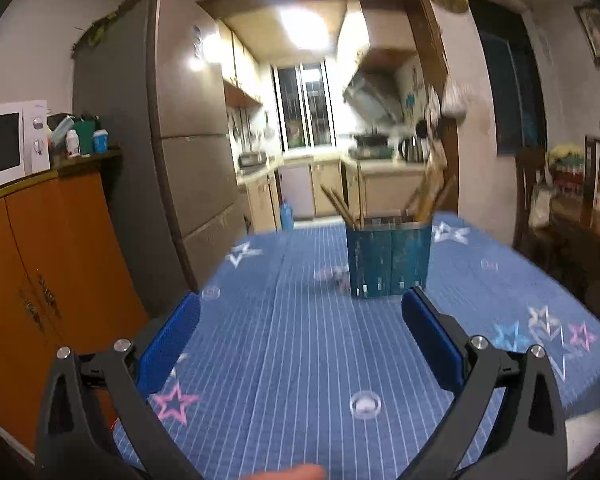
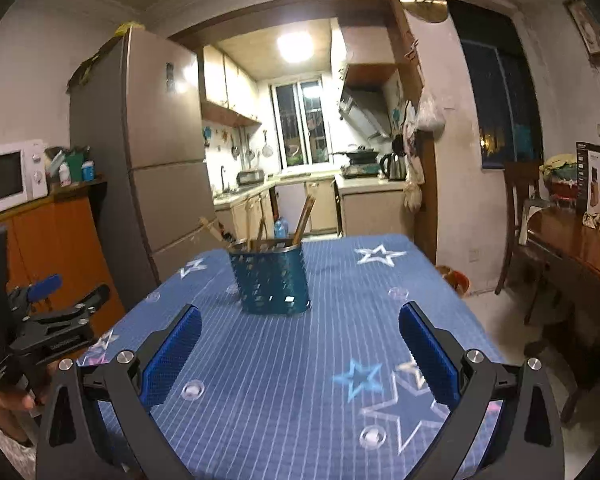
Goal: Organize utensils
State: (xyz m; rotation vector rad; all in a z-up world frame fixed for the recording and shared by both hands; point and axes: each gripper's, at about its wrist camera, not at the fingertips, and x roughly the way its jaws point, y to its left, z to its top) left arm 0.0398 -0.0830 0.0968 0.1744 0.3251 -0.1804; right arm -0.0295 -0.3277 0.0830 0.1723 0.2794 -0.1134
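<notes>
A blue holder (image 2: 270,280) stands on the table (image 2: 340,360), which is covered with a blue cloth printed with stars. Wooden utensils (image 2: 304,216), chopsticks or spoon handles by the look of them, stick out of its top and lean in different directions. In the right wrist view the holder sits at about eleven o'clock from the right gripper (image 2: 300,352), well ahead of the blue pads. In the left wrist view the same holder (image 1: 388,260) lies at about one o'clock from the left gripper (image 1: 300,344), again well apart from it.

Both claws stand wide, with only tablecloth showing between their pads; neither carries anything. The left gripper also shows at nine o'clock in the right wrist view (image 2: 56,300), held in a hand (image 2: 8,400).

The utensils all appear to be in the holder, and no loose piece shows on the cloth, though the left view is blurred and a pale smudge (image 1: 334,274) just beside the holder cannot be made out. So the task looks either near its end or between steps, with both claws free.

If more sorting is wanted, the next move calls for bringing one claw up to the leaning handles and closing on a single one without tipping the holder, perhaps with the other claw steadying its wall.
</notes>
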